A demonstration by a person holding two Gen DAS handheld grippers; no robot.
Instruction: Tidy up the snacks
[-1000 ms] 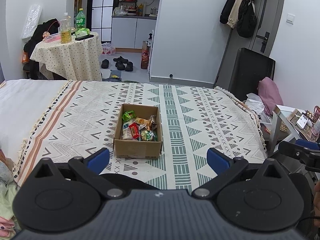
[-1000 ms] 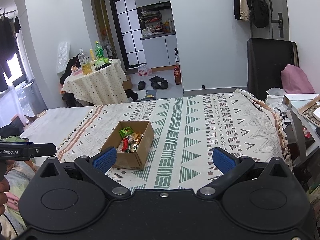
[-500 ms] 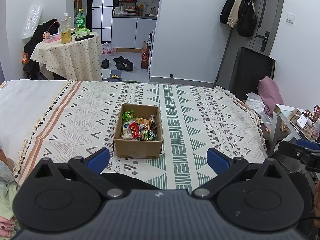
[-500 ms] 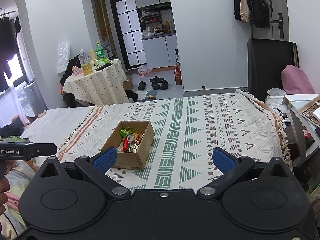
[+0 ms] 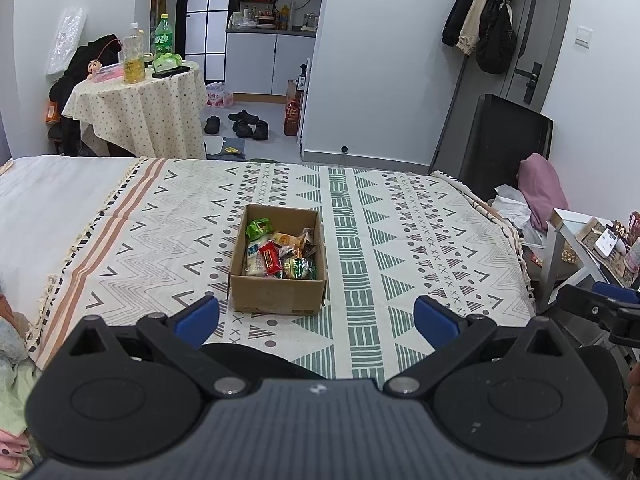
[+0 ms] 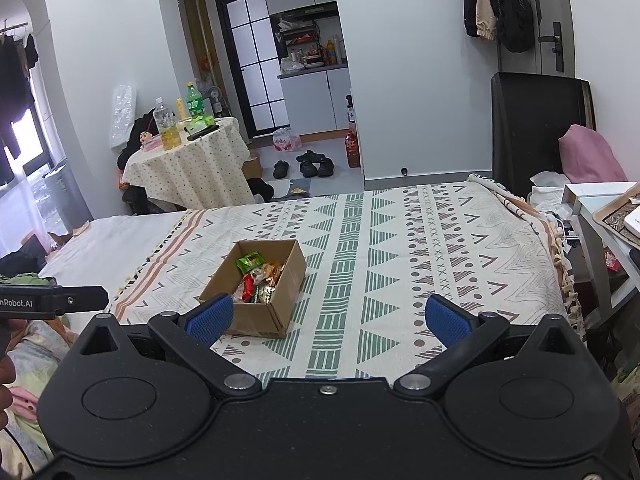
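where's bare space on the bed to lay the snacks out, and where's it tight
The patterned blanket is bare to the right of the cardboard box, out to its fringed edge, and behind the box toward the far edge. It is also bare to the left, across the orange stripes onto the white sheet. It is crowded only inside the box, where the snack packets pile up.

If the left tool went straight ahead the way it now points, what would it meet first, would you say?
Probably the cardboard box of snacks on the patterned blanket. The left tool is open, and the box sits just left of its centre line. Depth is unclear, so it might touch the blanket first.
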